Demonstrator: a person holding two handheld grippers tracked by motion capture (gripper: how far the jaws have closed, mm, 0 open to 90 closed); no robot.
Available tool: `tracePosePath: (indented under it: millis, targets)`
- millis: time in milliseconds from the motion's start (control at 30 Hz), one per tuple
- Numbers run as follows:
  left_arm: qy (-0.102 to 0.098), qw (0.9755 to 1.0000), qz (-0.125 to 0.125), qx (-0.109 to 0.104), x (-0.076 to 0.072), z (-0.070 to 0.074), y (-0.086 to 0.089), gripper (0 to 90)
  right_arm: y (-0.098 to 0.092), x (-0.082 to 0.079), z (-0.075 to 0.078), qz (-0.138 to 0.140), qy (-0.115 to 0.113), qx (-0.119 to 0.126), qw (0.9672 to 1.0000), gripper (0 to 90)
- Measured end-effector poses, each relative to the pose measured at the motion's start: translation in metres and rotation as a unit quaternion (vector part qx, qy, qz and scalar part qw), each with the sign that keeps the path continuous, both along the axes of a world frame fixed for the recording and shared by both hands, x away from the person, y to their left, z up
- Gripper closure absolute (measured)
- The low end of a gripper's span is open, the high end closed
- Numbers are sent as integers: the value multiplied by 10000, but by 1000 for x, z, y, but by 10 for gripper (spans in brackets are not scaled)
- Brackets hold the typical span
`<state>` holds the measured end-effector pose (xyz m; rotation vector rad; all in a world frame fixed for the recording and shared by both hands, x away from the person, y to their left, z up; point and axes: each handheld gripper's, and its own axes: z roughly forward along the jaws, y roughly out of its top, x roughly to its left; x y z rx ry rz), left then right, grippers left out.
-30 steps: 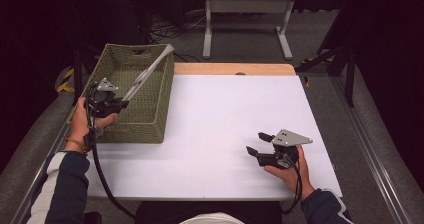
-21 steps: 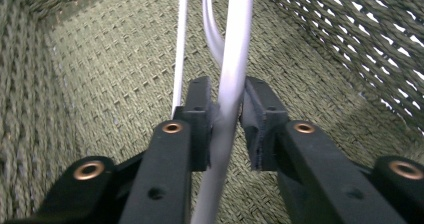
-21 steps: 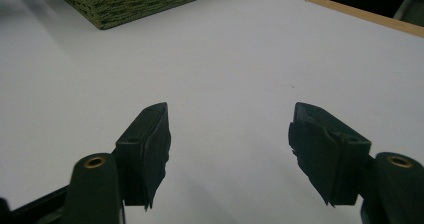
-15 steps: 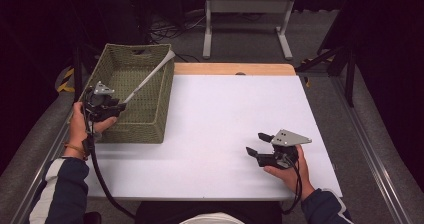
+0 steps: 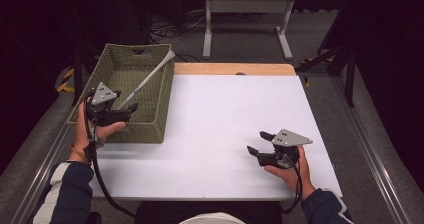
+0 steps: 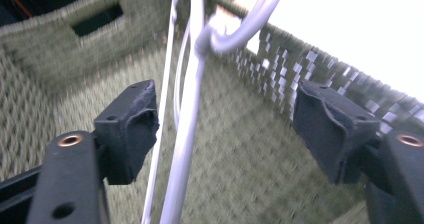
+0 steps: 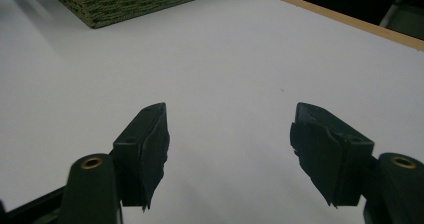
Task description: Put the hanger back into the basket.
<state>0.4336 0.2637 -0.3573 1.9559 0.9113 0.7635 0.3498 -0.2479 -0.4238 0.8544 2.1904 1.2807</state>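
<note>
While the left gripper (image 6: pixel 225 134) hangs agape around a whisk (image 6: pixel 187 129) propped in the basket's (image 5: pixel 95 129) corner, seemingly to grab it, the right gripper (image 5: pixel 260 144) idles spread near the desk's (image 5: pixel 225 114) front-right corner.

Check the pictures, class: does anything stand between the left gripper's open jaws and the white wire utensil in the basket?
Nothing visible does. The left gripper is open, with the utensil between its jaws inside the basket.

- One woven green basket (image 5: pixel 155 114) at the table's left side
- One long pale utensil (image 5: pixel 146 80) lying slantwise in it
- Two hand-held grippers: left gripper (image 5: pixel 131 110) and right gripper (image 5: pixel 257 142)
- One white table (image 5: pixel 220 124)
- One person, with two hands on the grippers
</note>
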Motion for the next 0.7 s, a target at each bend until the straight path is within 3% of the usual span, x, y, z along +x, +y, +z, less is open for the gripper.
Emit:
tracePosePath:
  millis: [133, 200, 300, 433, 700]
  targets:
    - [-315, 9992, -141, -208, -7, 4, -4, 195, 0, 0, 1, -7, -22, 0, 10000, 316]
    - [-528, 9982, -78, -288, -13, 5, -7, 171, 0, -1, 1, -18, -46, -3, 10000, 316]
    - [-632, 9970, -121, -421, -21, 6, -13, 147, 0, -2, 2, -8, -58, 89, 9999, 316]
    - [-807, 9951, -358, -447, -33, 6, -22, 132, 2, -5, 4, 7, -228, 22, 9997, 316]
    - [-978, 9910, -730, -548, -49, 3, -38, 101, 5, -6, 5, -7, -317, -114, 9994, 315]
